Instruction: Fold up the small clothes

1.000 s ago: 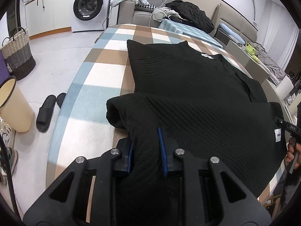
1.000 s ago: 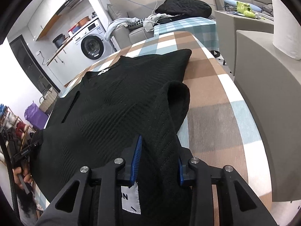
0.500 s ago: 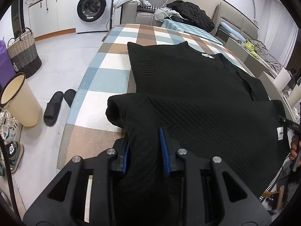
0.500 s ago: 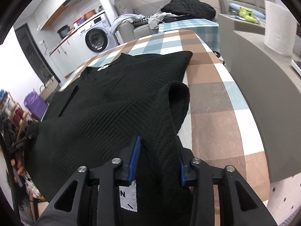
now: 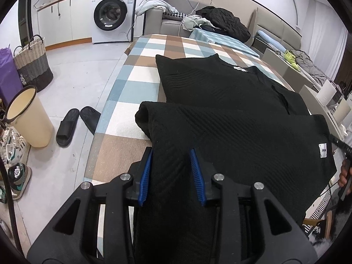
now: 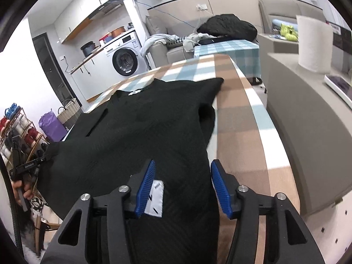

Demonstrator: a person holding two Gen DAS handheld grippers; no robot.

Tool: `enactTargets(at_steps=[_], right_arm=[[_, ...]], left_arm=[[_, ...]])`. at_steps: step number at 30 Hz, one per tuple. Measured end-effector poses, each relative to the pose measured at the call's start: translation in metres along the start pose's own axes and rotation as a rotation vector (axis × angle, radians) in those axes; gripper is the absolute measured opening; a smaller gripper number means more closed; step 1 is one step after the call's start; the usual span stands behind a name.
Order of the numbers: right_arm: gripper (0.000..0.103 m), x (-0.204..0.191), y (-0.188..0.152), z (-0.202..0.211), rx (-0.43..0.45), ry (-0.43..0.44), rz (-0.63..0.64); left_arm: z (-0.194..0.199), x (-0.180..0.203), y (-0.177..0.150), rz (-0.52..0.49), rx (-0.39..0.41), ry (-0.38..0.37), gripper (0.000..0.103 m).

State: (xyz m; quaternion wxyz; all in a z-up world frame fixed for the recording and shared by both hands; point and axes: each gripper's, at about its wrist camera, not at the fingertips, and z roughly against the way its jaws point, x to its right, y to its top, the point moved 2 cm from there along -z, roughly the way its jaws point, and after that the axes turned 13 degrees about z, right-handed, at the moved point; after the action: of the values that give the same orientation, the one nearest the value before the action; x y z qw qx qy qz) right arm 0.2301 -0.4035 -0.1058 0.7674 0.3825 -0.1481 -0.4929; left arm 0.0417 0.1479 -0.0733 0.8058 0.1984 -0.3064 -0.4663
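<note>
Left wrist view: the left hand-held gripper (image 5: 171, 173) points down over the near edge of the worktop (image 5: 140, 66), which is covered in a brown, blue and white check cloth; its jaws are opening, with a band of the black knit sweater (image 5: 231, 110) lying between the blue pads (image 5: 197, 176); the fabric fills the gap, yet whether the pads press on it I cannot tell; the sweater lies across the middle and right of the worktop, its bottom part doubled back over the body, so that a rolled fold sits near the left edge; a white label (image 5: 323, 150) shows near the sweater's right corner; at the right rim a hand (image 5: 344, 176) grips the other tool; on the floor to the left stand a cream bin (image 5: 28, 118), a pair of black slippers (image 5: 74, 125) and a woven basket (image 5: 33, 63); a washing machine (image 5: 112, 17) stands by the far wall.

Right wrist view: the right hand-held gripper (image 6: 183, 186) hangs over the near edge of the worktop (image 6: 242, 114); its jaws are opening, and the sweater (image 6: 143, 121) runs between them; a gap shows between the fabric and the right pad (image 6: 220, 189), so the cloth is not clamped; a white label (image 6: 155, 198) lies just beside the left pad; the sweater's collar lies toward the far edge; a paper roll (image 6: 314, 44) stands on the grey unit to the right.
</note>
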Motion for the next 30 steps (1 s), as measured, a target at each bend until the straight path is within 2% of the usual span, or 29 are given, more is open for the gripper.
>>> enactTargets(at_steps=[10,20,21,22,23,25,27,30], right_arm=[[0.052,-0.008,0.003,-0.004,0.013,0.053,0.022],[0.050,-0.011,0.003,-0.009,-0.007,0.042,0.057],[0.045,-0.012,0.003,-0.010,-0.013,0.032,0.064],[0.038,-0.011,0.003,-0.011,-0.017,0.019,0.069],[0.032,-0.011,0.003,-0.012,-0.025,0.002,0.075],[0.012,-0.009,0.004,-0.015,-0.041,-0.043,0.094],[0.006,-0.006,0.005,-0.014,-0.037,-0.071,0.092],[0.003,-0.002,0.011,-0.008,0.008,-0.088,0.077]], left_arm=[[0.007,-0.002,-0.005,0.000,-0.001,0.003,0.031],[0.010,0.005,-0.005,-0.029,0.030,0.016,0.030],[0.010,0.007,-0.005,-0.031,0.032,0.015,0.027],[0.009,0.007,-0.005,-0.032,0.034,0.015,0.018],[0.009,0.007,-0.004,-0.033,0.039,0.017,0.014],[0.011,0.006,-0.002,-0.026,0.056,0.009,0.007],[0.016,0.005,0.001,-0.014,0.081,-0.006,0.005],[0.024,0.007,0.008,-0.007,0.126,-0.032,0.004]])
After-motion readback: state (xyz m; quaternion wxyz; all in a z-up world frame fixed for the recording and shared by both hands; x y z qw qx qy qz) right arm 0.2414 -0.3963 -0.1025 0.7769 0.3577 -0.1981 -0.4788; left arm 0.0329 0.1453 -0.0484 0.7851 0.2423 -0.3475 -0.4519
